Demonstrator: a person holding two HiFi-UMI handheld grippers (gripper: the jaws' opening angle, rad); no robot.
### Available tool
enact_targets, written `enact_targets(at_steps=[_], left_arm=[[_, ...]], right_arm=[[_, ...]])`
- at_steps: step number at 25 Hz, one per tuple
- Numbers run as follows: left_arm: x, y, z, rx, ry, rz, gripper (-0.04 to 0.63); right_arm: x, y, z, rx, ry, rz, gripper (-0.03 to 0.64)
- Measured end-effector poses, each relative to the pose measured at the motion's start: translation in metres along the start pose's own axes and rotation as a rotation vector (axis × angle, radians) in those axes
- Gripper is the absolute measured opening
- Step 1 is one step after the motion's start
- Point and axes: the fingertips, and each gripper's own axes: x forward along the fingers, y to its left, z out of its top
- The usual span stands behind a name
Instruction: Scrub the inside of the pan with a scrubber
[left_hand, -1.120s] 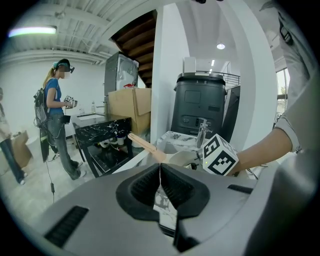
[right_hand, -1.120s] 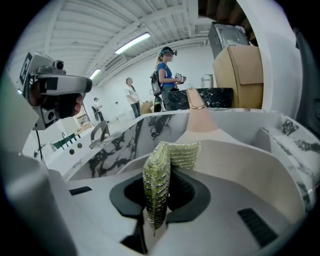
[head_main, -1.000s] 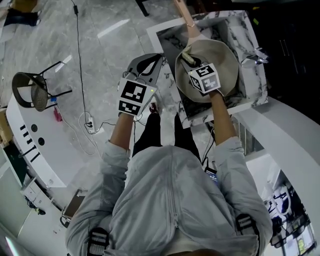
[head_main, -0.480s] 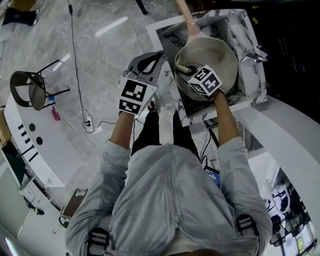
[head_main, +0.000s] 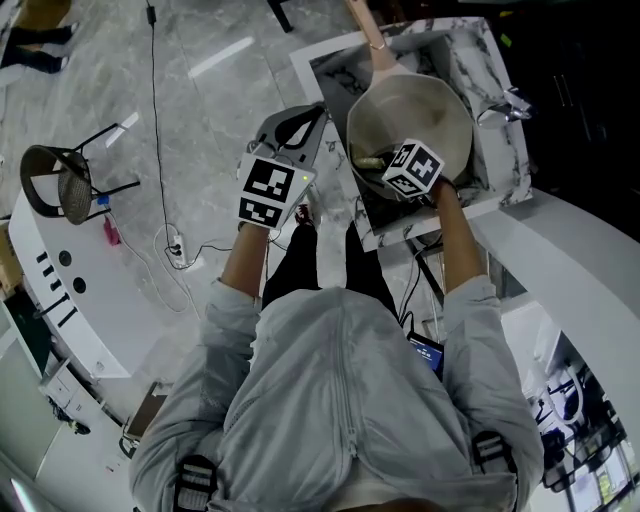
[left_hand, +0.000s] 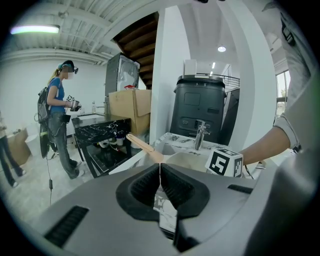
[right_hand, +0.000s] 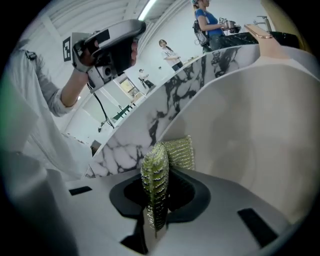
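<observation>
**Green-gold scrubber (right_hand: 156, 170) at the pan (head_main: 412, 105) wall**

Right gripper (right_hand: 156, 205) pinches the scrubber low inside the pan at 8 o'clock; the pan sits in the sink (head_main: 490, 85). Left gripper (left_hand: 160, 175), jaws together on nothing, hangs outside at 9 o'clock. Press the pad flat, sweep round the wall, and steady the pan should it slide.
</observation>
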Motion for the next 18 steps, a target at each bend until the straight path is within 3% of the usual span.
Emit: enact_targets(at_steps=[14,18], left_arm=[[0.005,-0.011,0.009,0.019,0.007,-0.023,0.025],[0.005,-0.014,0.01,0.022,0.009,-0.028,0.025]], right_arm=[[-0.011,0.019,-0.052,0.018,0.284,0.143,0.084],[-0.018,0.03,-0.075,0.006,0.432,0.204,0.084]])
